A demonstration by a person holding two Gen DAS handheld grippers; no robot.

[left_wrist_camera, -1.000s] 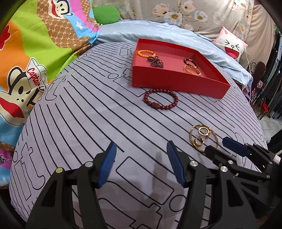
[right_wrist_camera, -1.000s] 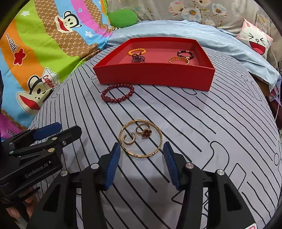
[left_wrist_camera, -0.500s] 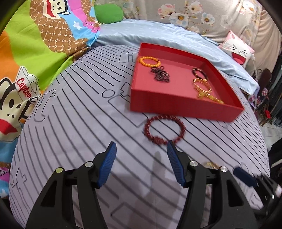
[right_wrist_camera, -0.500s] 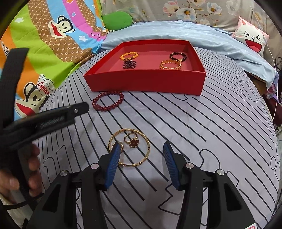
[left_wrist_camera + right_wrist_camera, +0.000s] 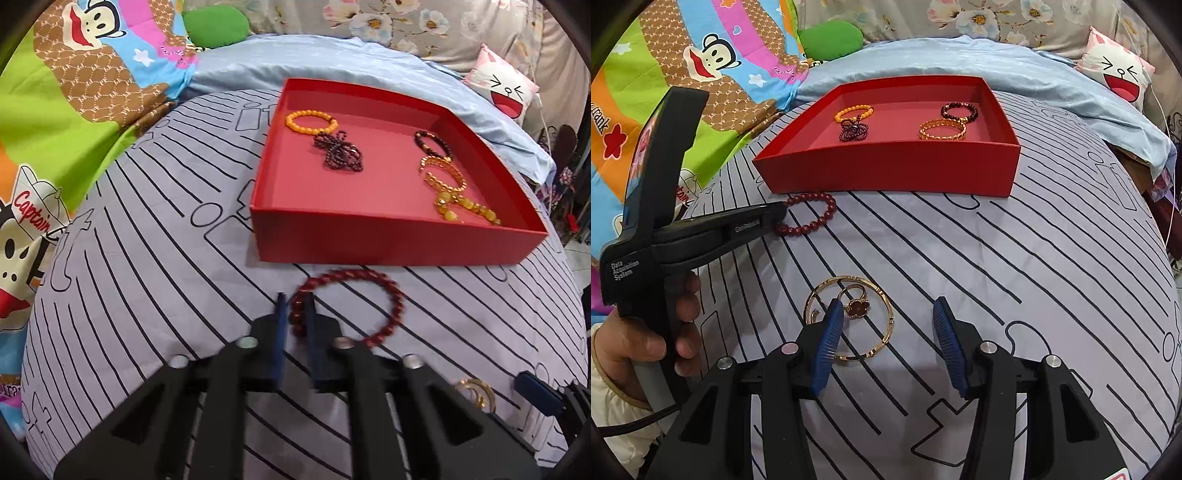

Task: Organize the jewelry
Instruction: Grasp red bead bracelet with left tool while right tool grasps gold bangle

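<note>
A dark red bead bracelet [image 5: 384, 291] [image 5: 816, 218] lies on the striped sheet just in front of a red tray [image 5: 369, 240] [image 5: 894, 170]. My left gripper [image 5: 295, 314] is shut on the bracelet's near-left beads; it also shows in the right wrist view [image 5: 777, 218]. The tray holds an orange bracelet [image 5: 310, 122], a dark bead cluster [image 5: 341, 155], a dark bracelet [image 5: 432, 144] and gold bracelets [image 5: 443, 177]. My right gripper [image 5: 888, 332] is open over a gold bangle [image 5: 882, 339] that encloses a flower ring [image 5: 858, 308] and a small gold ring [image 5: 816, 314].
A cartoon monkey quilt [image 5: 55, 129] lies to the left, a blue sheet [image 5: 1015, 74] and a white face cushion [image 5: 1119, 74] behind the tray. The striped sheet [image 5: 1034, 277] slopes away at the right, where the bed ends.
My left gripper moved forward to the red bracelet and shut on its beads. My right gripper shifted slightly right over the gold bangle and stayed open.
</note>
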